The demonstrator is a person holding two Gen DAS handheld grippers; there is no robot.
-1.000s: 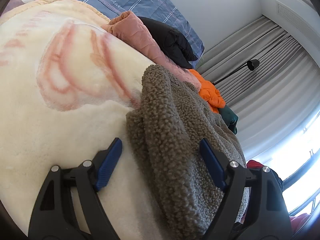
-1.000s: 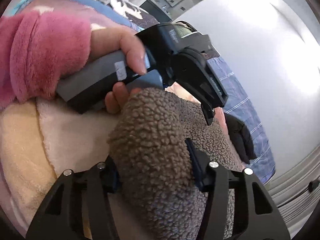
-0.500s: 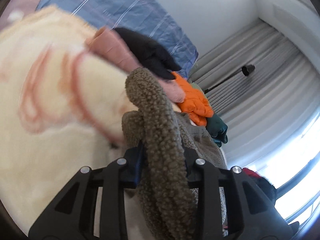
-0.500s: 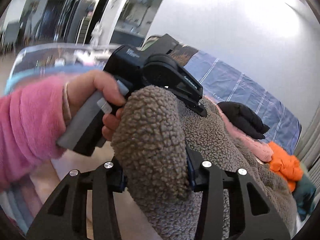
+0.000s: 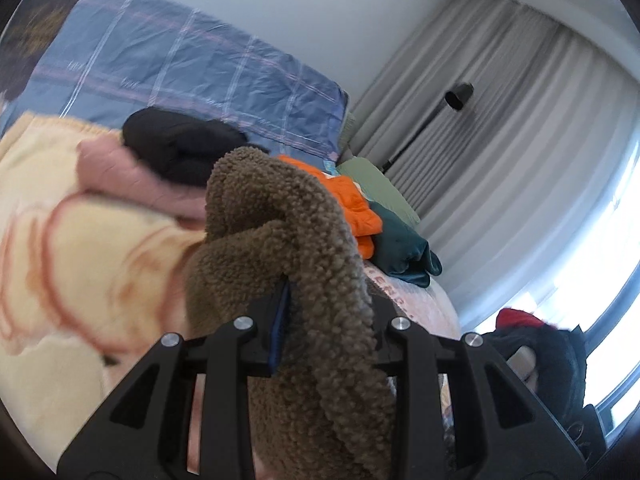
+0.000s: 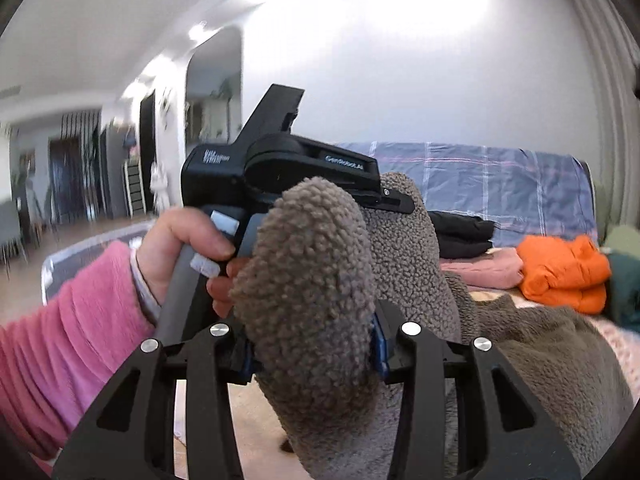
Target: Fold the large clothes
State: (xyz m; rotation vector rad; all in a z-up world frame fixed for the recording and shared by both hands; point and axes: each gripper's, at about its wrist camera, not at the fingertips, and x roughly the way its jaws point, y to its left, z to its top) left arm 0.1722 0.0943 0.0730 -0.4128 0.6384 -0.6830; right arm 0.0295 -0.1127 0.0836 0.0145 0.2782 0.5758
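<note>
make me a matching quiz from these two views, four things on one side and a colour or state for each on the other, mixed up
Things:
1. fleece
2. puffer jacket
3. curtain
4. folded garment on the pink one

Colour or state:
A. orange
B. black
C. grey, hanging in pleats
D. brown, clamped in both the left gripper and the right gripper

Pairs: 1-D, 2-A, 3-C, 4-B

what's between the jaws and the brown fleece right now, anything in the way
Nothing visible. Both the left gripper and the right gripper are already shut on the brown fleece, with its fabric bunched directly between the jaws.
</note>
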